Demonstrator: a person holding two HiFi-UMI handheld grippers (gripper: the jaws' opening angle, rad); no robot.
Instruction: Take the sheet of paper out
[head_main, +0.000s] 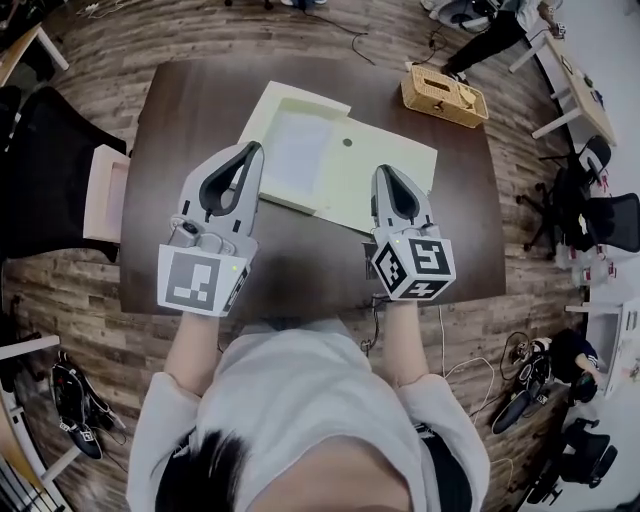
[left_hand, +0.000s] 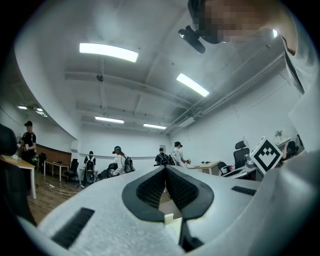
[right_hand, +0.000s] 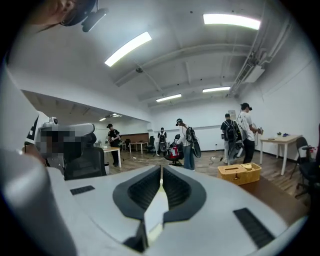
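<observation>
A cream folder lies open on the dark table, with a white sheet of paper in its left half. My left gripper hovers at the folder's left edge. Its jaws meet at the tips, and I see nothing between the pads. My right gripper is over the folder's right flap. In the right gripper view the jaws are shut on a thin pale sheet that runs edge-on between the pads. Whether it is the paper or the flap I cannot tell.
A wicker basket stands at the table's far right corner. A pale chair seat sits against the table's left side. Office chairs, cables on the wood floor and several people stand further off in the room.
</observation>
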